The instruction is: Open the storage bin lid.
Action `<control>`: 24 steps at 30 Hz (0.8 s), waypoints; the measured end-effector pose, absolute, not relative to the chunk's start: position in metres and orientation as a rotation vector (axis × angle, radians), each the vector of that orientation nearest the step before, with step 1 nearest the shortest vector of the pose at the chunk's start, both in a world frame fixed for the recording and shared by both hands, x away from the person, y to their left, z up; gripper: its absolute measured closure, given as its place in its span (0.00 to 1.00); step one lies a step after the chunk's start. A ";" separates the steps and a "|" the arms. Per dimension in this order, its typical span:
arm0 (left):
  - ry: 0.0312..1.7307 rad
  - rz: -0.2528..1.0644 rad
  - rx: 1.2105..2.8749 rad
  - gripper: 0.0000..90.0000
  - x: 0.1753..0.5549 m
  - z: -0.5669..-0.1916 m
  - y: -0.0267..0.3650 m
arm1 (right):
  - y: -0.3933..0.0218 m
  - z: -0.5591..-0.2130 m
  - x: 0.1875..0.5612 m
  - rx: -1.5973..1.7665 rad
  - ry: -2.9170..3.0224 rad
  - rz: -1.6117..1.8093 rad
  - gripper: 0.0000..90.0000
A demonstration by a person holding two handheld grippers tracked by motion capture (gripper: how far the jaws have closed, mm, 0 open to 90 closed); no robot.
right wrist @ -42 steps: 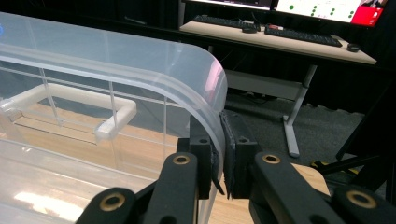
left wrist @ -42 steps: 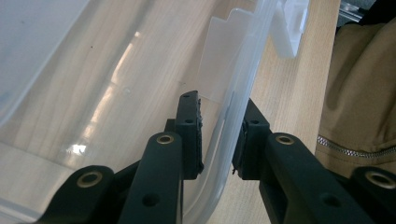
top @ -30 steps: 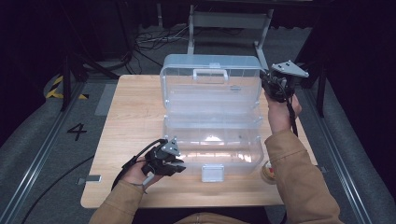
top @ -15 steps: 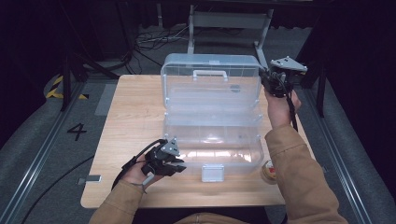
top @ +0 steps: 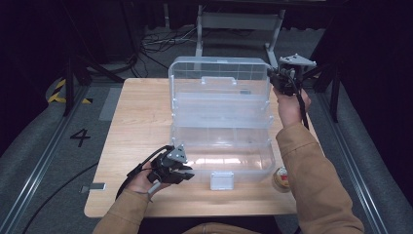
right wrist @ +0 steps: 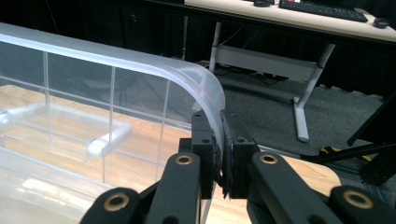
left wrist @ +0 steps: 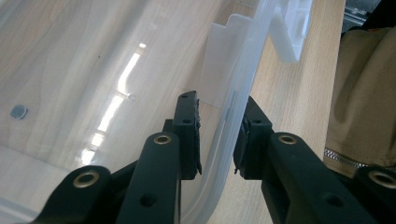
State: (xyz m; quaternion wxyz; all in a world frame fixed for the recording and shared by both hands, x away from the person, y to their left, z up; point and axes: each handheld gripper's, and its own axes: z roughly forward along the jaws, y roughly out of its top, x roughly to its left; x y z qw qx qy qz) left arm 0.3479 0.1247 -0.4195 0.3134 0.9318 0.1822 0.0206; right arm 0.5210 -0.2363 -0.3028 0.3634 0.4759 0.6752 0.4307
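Right gripper (top: 278, 80) is clamped tight on the rounded top corner of the lid (right wrist: 140, 63) of the clear plastic box (top: 221, 117). In the right gripper view both pads squeeze the lid's edge w/ basically no gap left. The lid stands upright at the far side of the box, w/ a molded handle (top: 218, 80) showing through it.

Left gripper (top: 176, 169) is at the near left corner of the box's bottom tray. Its jaws are about halfway open and straddle the tray's rim (left wrist: 233, 116): one jaw inside the tray, one outside. The outer pad looks right up against the wall, but the inner one sits a bit clear of it, so tbh I can't tell if it's a real grip or just bracketing.

Box sits mid-bench (top: 136, 122), opened up, tiers stepping down toward the person, and its latch tab (top: 221, 180) hangs off the front edge. A small roll of tape (top: 281, 178) lies just beside the box's near right corner, by the tan sleeve (top: 316, 180).
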 end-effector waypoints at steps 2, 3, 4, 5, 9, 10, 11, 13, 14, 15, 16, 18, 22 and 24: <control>0.481 0.049 2.459 0.82 0.348 -0.419 0.125 | -0.237 -0.304 0.524 1.232 1.742 1.115 0.95; 0.481 0.047 2.459 0.82 0.348 -0.419 0.125 | -0.238 -0.304 0.526 1.235 1.747 1.114 0.95; 0.481 0.045 2.460 0.83 0.348 -0.419 0.125 | -0.237 -0.304 0.527 1.239 1.751 1.112 0.95; 0.482 0.045 2.460 0.83 0.348 -0.419 0.125 | -0.237 -0.303 0.529 1.240 1.758 1.109 0.95; 0.468 0.070 2.476 0.83 0.348 -0.419 0.123 | -0.238 -0.304 0.535 1.257 1.775 1.109 0.95; 0.468 0.069 2.477 0.83 0.348 -0.419 0.123 | -0.239 -0.304 0.537 1.259 1.784 1.112 0.95; 0.468 0.066 2.480 0.84 0.348 -0.419 0.122 | -0.240 -0.305 0.538 1.264 1.788 1.113 0.95; 0.467 0.065 2.482 0.84 0.348 -0.419 0.122 | -0.240 -0.305 0.541 1.268 1.798 1.109 0.95; 0.467 0.063 2.483 0.84 0.348 -0.419 0.122 | -0.240 -0.305 0.542 1.268 1.799 1.112 0.95; 0.466 0.063 2.483 0.84 0.348 -0.419 0.122 | -0.240 -0.306 0.543 1.271 1.800 1.115 0.95; 0.468 0.061 2.485 0.85 0.348 -0.418 0.122 | -0.240 -0.307 0.544 1.274 1.800 1.117 0.95; 0.469 0.060 2.484 0.85 0.348 -0.418 0.122 | -0.242 -0.308 0.547 1.279 1.805 1.124 0.95; 0.466 0.065 2.483 0.85 0.348 -0.419 0.122 | -0.241 -0.308 0.554 1.299 1.826 1.113 0.95; 0.464 0.065 2.482 0.85 0.348 -0.419 0.122 | -0.241 -0.308 0.555 1.306 1.831 1.110 0.95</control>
